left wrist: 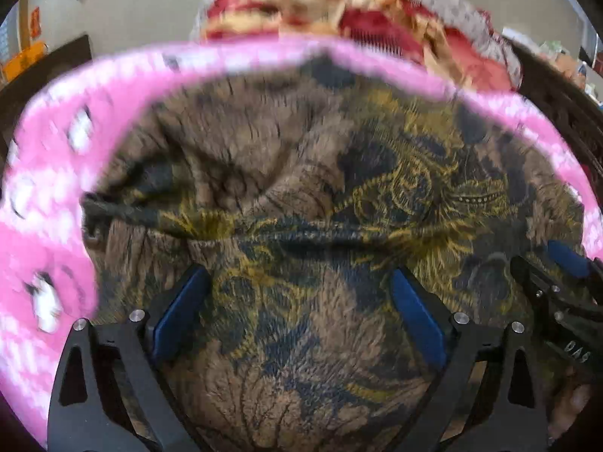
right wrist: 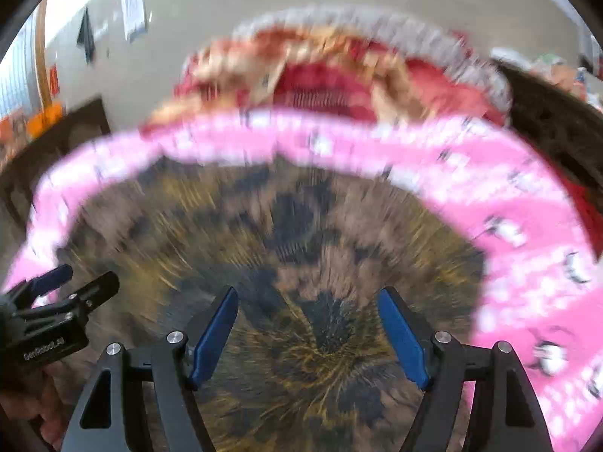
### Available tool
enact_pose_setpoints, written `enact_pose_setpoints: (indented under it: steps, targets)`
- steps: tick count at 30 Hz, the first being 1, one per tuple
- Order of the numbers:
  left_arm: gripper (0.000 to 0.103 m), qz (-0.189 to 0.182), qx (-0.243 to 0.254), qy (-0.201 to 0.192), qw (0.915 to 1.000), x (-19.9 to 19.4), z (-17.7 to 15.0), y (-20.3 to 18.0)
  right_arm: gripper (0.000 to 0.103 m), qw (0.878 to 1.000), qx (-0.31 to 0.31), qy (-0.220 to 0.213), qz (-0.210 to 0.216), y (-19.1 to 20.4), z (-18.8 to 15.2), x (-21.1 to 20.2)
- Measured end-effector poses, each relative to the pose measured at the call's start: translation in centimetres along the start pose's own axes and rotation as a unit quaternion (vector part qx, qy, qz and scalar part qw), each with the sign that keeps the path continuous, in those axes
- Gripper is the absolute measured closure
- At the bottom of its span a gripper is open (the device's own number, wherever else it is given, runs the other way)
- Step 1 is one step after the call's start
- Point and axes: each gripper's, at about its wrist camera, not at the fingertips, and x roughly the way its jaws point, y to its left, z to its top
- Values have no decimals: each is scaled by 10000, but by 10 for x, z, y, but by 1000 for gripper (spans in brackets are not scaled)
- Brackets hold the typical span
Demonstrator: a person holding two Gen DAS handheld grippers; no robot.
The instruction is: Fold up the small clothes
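We see both grippers, left (left wrist: 301, 301) and right (right wrist: 309, 324), with jaws spread wide, pinching nothing, over the brown patterned garment (left wrist: 301, 173). It lies on pink cloth (left wrist: 49, 196), red clothes (left wrist: 361, 22) behind.

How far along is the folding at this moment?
Done: the brown patterned garment lies on the pink cloth, with a crease that suggests one fold. In hand: nothing; the left gripper and right gripper are open above it. Left: finishing it, and the red-and-cream pile behind.

Brown-and-gold patterned garment (left wrist: 301, 188) lies rumpled on pink cloth (left wrist: 49, 188).
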Motion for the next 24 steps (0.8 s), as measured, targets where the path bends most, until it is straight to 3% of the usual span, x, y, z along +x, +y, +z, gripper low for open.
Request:
enact_pose_setpoints:
  steps: [5, 11, 13, 14, 16, 17, 19, 22, 24]
  targets:
    - [2, -38, -77, 38, 10000, 3, 3, 6, 19, 9991, -98, -207, -367, 11, -2, 3]
    - [1, -16, -82, 81, 9999, 5, 8, 4, 17, 9994, 14, -189, -273, 5, 0, 2]
    - [1, -74, 9, 184, 9998, 6, 9, 0, 16, 9996, -8, -148, -259, 5, 3, 1]
    - [1, -90, 310, 445, 9985, 1, 10, -3, 17, 9997, -70, 2, -220, 3, 8, 1]
    - [1, -178, 552, 576, 9967, -26, 8, 4, 19, 9985, -241, 407, -280, 3, 13, -15]
    - [1, -514, 686, 359, 9957, -58, 0, 17, 20, 9986, -274, 370, -264, 2, 8, -40]
    - [1, -798, 1012, 119, 9916, -99, -16, 38, 19, 9989, -451, 110, 52, 1, -10, -83]
    - [1, -476, 1582, 81, 9862, -155, -61, 84, 19, 9960, -835, -47, 313, -4, -65, -145]
    - [1, -327, 1614, 271, 9860, -175, -90, 112, 19, 9953, -875, -54, 417, -12, -98, -170]
